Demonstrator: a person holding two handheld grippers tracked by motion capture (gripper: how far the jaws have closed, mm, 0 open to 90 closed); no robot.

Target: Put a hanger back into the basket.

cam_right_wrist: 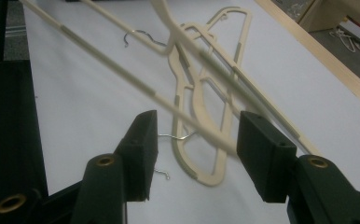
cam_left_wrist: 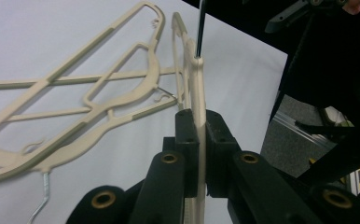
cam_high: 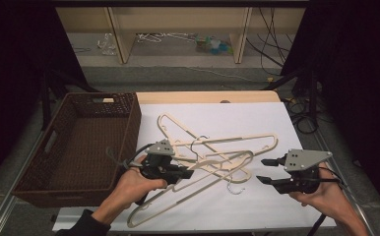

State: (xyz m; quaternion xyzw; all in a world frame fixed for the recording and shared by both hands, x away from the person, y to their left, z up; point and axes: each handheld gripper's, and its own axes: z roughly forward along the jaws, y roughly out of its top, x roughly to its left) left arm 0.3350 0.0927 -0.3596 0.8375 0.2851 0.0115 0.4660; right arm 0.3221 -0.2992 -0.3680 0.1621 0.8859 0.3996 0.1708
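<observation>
No brand, label or writing can be read on anything here. You have three cream plastic clothes hangers with thin metal hooks [cam_high: 212,152] tangled in a pile on the white sheet [cam_high: 276,206] that covers the table, though the overlap makes that count uncertain. Your left gripper [cam_high: 185,173] has its jaws pinched tight on the flat bar of one cream hanger [cam_left_wrist: 196,93], which stands edge-on between the pads and is tilted up off the sheet at your end. Your right gripper [cam_high: 268,170] has its jaws spread apart, just right of the pile, with a hanger bar crossing in front of the gap and no pad pressing on it. One dark brown woven basket [cam_high: 75,123] stands left of the sheet.
</observation>
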